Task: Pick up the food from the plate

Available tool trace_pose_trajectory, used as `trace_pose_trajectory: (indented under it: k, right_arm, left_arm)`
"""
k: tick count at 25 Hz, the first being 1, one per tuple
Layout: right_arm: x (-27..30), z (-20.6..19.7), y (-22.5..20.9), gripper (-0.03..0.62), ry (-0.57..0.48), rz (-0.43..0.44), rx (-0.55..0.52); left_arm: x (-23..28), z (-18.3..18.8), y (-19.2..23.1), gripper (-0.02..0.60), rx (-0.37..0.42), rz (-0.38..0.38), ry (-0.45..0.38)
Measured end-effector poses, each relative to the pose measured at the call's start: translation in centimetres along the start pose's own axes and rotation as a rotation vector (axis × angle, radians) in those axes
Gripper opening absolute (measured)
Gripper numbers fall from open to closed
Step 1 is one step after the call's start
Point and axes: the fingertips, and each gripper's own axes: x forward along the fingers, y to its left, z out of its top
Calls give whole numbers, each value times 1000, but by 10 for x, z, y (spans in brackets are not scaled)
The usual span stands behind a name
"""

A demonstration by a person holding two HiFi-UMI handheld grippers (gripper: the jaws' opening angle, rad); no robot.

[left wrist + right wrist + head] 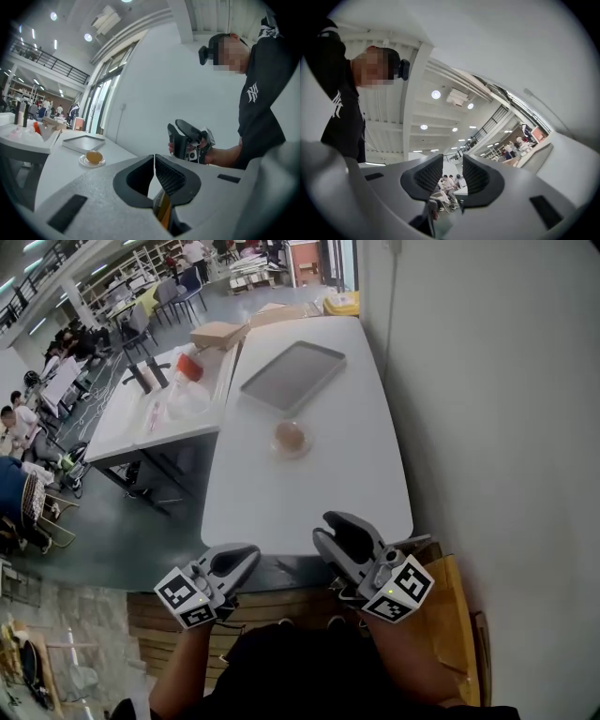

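Note:
A round orange-brown piece of food (pixel 290 436) lies on a small clear plate (pixel 277 451) in the middle of the white table (pixel 356 484). The left gripper view shows the same food (pixel 94 157) on its plate (pixel 84 162) far off at the left. Both grippers hang below the table's near edge, well short of the plate. My left gripper (pixel 246 557) is shut with its pads touching (pixel 154 159) and nothing in it. My right gripper (pixel 330 527) is open, with a narrow empty gap (pixel 453 165). It also shows in the left gripper view as the right gripper (pixel 180 133).
A flat grey tray (pixel 292 374) lies on the table beyond the plate. A white wall (pixel 487 381) runs along the table's right side. To the left stands a second table (pixel 141 423) with bottles, bags and a cardboard box (pixel 217 334). People sit further left.

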Motion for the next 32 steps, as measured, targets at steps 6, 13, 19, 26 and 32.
trace_pose_trajectory:
  k: [6, 13, 19, 26, 32]
  right_arm:
    - [76, 2, -5, 97, -143, 97, -20]
    - [67, 3, -38, 115, 169, 128, -237]
    - [48, -37, -75, 143, 307, 14, -279]
    - [20, -78, -116, 149, 433, -112, -298]
    - [23, -94, -106, 150, 473, -98, -256]
  left_arm:
    - [-28, 32, 6, 6, 24, 110, -122]
    - [-15, 24, 3, 6, 68, 102, -53]
    - [-24, 14, 20, 6, 50, 140, -49]
    - [-39, -22, 47, 6, 36, 236, 15]
    - [-53, -25, 48, 6, 17, 250, 11]
